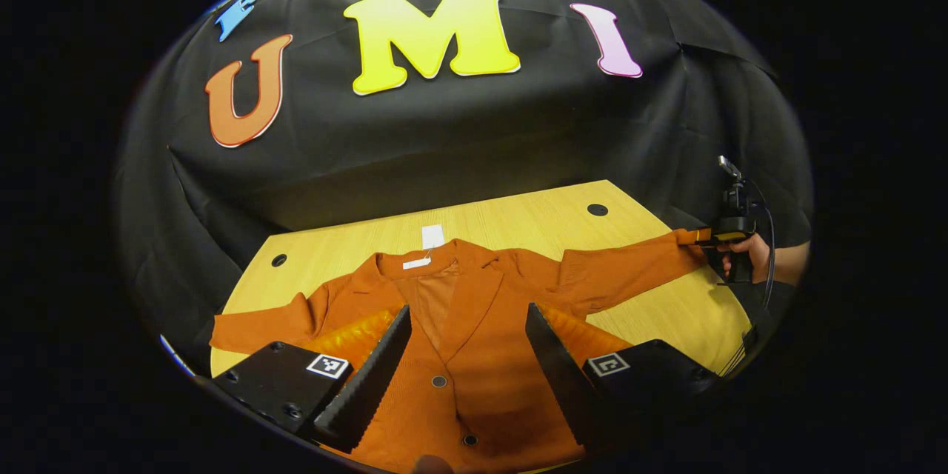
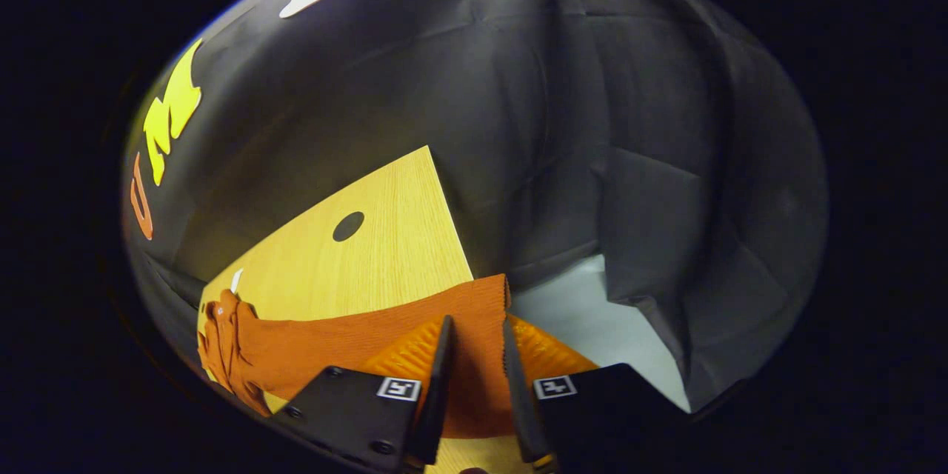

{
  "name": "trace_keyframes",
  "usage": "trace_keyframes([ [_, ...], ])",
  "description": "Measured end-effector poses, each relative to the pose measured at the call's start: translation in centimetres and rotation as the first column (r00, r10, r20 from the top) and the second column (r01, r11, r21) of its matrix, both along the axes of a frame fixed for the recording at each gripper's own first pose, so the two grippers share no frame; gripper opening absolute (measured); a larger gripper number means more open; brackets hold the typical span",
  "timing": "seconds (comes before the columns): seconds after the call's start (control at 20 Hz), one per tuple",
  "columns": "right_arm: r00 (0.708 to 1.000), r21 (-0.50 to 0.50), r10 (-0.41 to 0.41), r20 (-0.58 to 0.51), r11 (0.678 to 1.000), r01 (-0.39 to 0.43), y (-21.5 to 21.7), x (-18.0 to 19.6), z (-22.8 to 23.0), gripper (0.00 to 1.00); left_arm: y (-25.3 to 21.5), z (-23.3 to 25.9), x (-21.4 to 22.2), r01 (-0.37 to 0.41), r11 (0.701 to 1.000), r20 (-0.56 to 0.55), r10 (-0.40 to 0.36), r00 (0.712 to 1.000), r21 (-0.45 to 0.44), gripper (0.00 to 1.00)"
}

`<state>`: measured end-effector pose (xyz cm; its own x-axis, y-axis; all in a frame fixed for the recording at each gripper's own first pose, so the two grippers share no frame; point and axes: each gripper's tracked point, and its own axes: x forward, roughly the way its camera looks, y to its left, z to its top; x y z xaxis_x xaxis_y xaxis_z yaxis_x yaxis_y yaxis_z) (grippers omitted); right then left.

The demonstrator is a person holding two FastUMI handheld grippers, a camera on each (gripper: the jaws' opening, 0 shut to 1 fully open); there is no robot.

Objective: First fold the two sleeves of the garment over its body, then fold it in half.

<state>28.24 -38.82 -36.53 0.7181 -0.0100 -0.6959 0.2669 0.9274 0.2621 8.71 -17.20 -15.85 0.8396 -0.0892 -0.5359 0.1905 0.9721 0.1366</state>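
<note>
While the orange garment [image 1: 474, 355] is spread on the table [image 1: 518, 226], the left gripper [image 1: 468, 355] is held spread wide above its front; nothing is grasped. Its outstretched sleeve [image 2: 415, 329] is pinched at the cuff by the right gripper [image 2: 475, 355].

You have bare table [image 1: 518, 226] behind the jacket's [image 1: 474, 326] collar, open all the way to the black wall cloth [image 1: 444, 141]. The outstretched sleeve [image 2: 385, 337] bars the right side, reaching the table's edge, with the right gripper [image 2: 478, 355] closed around its cuff. Beyond that edge, pale floor [image 2: 585, 318] lies open.
</note>
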Motion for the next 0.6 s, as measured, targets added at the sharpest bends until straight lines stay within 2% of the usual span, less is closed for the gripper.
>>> trace_keyframes([
  [0.05,1.000,-0.031,-0.014,-0.012,0.999,0.013,-0.1,0.1,0.0,0.32,0.1,-0.1,0.0,-0.004,1.000,0.001,0.004,1.000,-0.004,1.00],
  [0.15,1.000,-0.017,-0.019,-0.007,1.000,0.019,0.9,0.2,1.7,0.05,0.1,0.1,0.1,-0.010,1.000,0.015,0.010,1.000,-0.008,1.00],
  [0.25,1.000,-0.026,-0.007,-0.009,1.000,0.007,1.1,-0.3,2.5,0.02,0.1,0.1,0.2,-0.023,1.000,0.027,0.024,0.999,-0.018,1.00],
  [0.4,0.999,-0.018,-0.006,0.044,1.000,0.007,2.9,-0.6,6.6,0.02,0.2,0.4,0.5,-0.051,0.998,0.046,0.053,0.998,-0.049,1.00],
  [0.6,0.996,-0.043,0.033,0.087,0.999,-0.029,8.1,-1.6,12.7,0.02,0.6,1.1,1.1,-0.054,0.996,0.112,0.062,0.992,-0.073,1.00],
])
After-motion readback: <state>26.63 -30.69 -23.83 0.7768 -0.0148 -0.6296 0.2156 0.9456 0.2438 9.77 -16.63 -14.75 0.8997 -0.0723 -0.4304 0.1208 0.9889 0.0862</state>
